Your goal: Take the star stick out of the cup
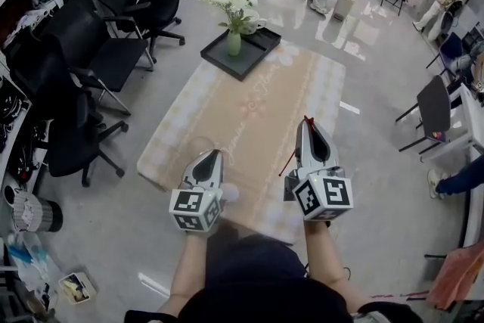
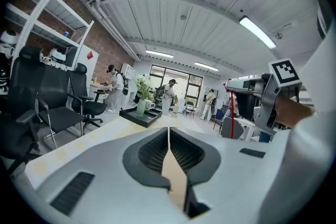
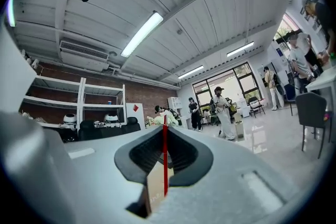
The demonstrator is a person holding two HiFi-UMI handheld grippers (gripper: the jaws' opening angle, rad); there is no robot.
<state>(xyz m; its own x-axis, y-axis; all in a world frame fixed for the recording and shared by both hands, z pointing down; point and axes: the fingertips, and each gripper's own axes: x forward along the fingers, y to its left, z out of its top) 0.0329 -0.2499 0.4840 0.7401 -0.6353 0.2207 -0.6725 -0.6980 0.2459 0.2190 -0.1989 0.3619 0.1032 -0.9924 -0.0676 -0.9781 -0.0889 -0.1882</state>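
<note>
The right gripper (image 1: 307,125) has its fingers pinched shut on the red stick (image 3: 165,150) (tip poking past them) over the tabletop's (image 1: 249,110) near right edge. The left gripper's (image 1: 214,156) fingers are closed, empty.

The left gripper (image 1: 214,156) and right gripper (image 1: 308,125) were held forward side by side, the right slightly ahead. The left's fingers (image 2: 152,152) were pressed together, empty. The right's pinched the star stick (image 3: 165,155).
</note>
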